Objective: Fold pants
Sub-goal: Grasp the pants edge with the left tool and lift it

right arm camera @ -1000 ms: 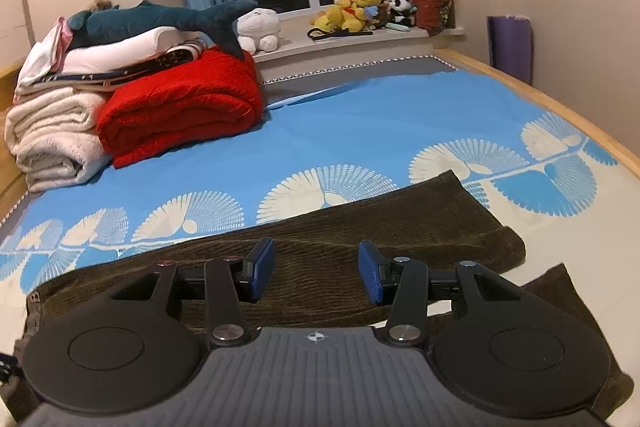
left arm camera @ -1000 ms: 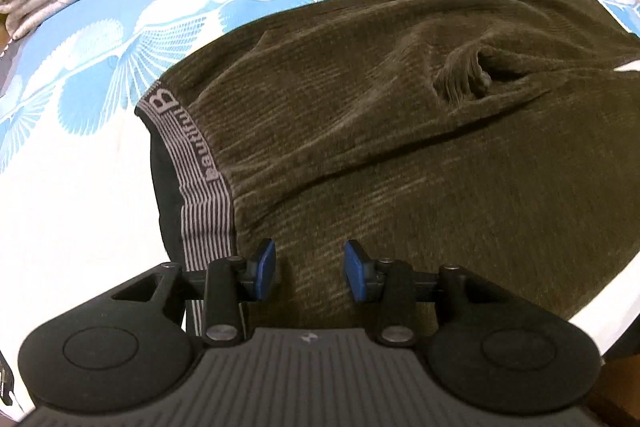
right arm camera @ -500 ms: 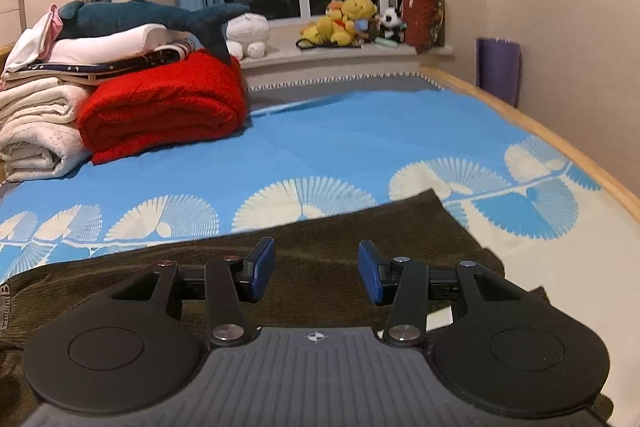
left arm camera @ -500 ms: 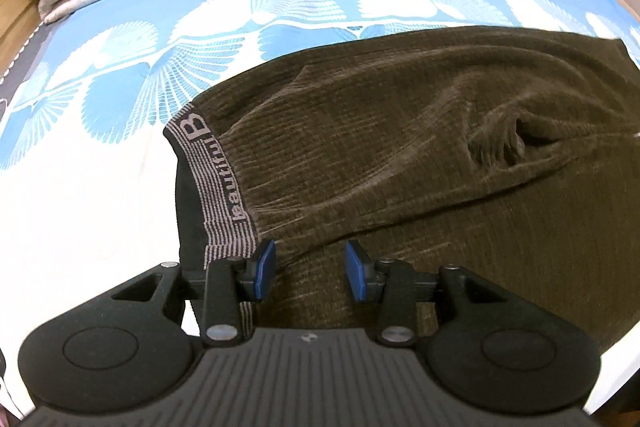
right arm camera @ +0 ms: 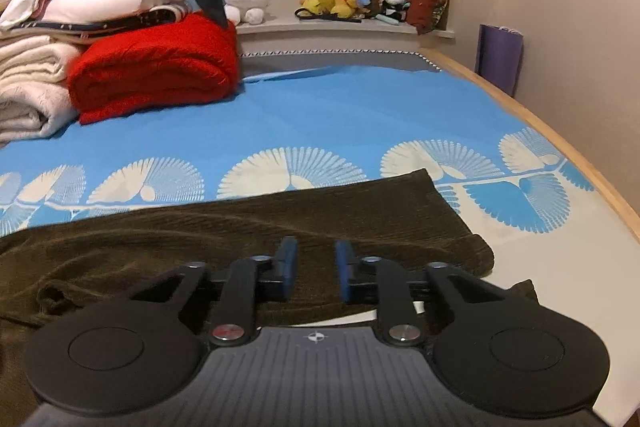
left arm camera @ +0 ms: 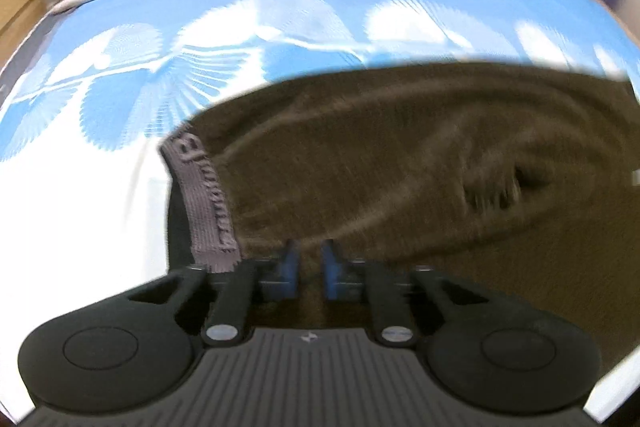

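- Corduroy-like brown pants (left arm camera: 400, 163) lie spread across the blue patterned bed sheet (right arm camera: 340, 115), the grey waistband (left arm camera: 208, 203) at their left end and the leg cuffs (right arm camera: 452, 223) toward the right.
- Left gripper (left arm camera: 308, 263) sits low by the waistband with only a narrow gap between its blue pads; the view is blurred, so whether cloth is caught there cannot be told.
- Right gripper (right arm camera: 316, 267) hovers over the legs, jaws moderately apart, holding nothing.
- A good grasp would take both layers at the waistband edge, not just the top ply.
- The pucker (left arm camera: 500, 187) mid-fabric should probably be smoothed before folding.
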{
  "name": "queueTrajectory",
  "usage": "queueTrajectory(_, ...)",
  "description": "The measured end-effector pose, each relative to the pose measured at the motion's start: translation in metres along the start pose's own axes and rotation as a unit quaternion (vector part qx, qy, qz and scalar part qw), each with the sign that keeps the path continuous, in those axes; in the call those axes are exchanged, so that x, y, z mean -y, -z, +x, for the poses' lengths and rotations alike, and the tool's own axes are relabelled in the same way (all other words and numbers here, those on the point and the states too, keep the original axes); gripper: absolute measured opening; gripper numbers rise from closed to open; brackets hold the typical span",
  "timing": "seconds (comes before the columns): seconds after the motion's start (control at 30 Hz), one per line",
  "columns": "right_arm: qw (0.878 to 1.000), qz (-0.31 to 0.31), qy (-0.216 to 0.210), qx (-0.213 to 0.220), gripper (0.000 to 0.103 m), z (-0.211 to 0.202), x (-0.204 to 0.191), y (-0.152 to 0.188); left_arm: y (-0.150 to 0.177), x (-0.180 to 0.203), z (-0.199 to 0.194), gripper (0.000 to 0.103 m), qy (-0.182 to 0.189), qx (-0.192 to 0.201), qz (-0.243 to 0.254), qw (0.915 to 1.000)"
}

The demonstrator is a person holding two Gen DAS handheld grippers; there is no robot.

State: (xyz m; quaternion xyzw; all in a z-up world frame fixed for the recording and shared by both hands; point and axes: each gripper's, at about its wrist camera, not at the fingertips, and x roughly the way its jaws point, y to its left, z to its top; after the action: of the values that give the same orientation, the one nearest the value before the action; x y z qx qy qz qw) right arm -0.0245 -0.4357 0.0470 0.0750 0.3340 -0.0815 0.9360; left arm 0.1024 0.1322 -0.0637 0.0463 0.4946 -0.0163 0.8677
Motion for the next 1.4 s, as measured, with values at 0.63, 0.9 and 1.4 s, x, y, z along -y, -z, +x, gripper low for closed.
queueTrajectory(0.63, 0.998, -0.05, -0.035, -0.009, 0.003, 0.012, -0.017, 0.001, -0.079, -0.058, 0.054, 0.003, 0.022, 0.062, -0.161, 0.9848)
queueTrajectory(0.9, 0.997, -0.058, -0.048, -0.019, 0.003, 0.021, -0.023, 0.0, -0.099, -0.063, 0.099, 0.047, -0.015, 0.062, -0.139, 0.9883)
queueTrajectory(1.4, 0.995, -0.071, -0.046, -0.052, 0.003, 0.053, -0.03, -0.001, -0.1, -0.026, 0.144, 0.021, -0.026, 0.04, 0.02, 0.9987)
